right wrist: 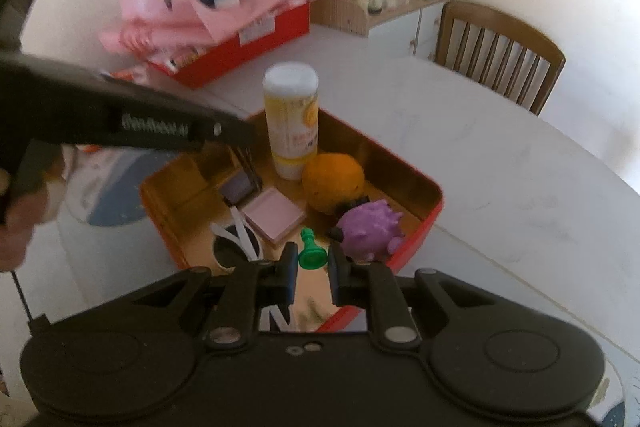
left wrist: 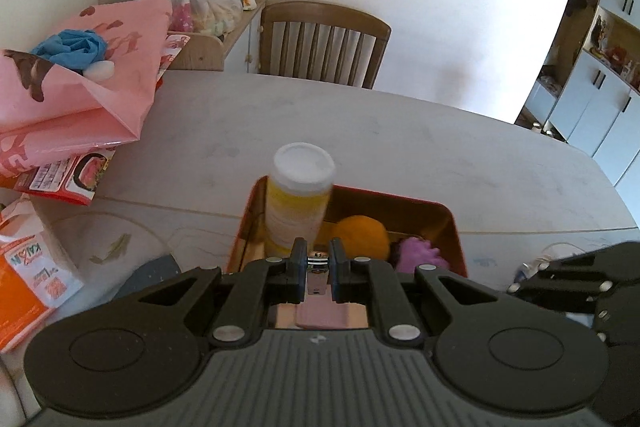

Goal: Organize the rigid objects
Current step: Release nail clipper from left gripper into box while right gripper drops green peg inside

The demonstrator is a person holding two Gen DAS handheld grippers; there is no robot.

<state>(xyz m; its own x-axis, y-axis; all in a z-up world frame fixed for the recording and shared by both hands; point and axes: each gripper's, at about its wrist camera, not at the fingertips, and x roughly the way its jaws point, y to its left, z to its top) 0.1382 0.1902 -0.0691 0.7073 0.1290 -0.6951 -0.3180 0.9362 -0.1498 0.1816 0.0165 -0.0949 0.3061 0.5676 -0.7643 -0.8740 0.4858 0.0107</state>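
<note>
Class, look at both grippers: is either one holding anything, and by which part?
The left gripper pinches a small metal clip-like item by its top end, over the red tin; what it is cannot be told. The right gripper holds nothing.

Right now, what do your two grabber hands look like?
Both are matte black plastic. Each has two round discs at the back, silver bolts on hinged arms, and two short dark blue-black finger pads. The left gripper has a ribbed grey top. The right gripper view also shows the left one's side, with a silver coil spring.
</note>
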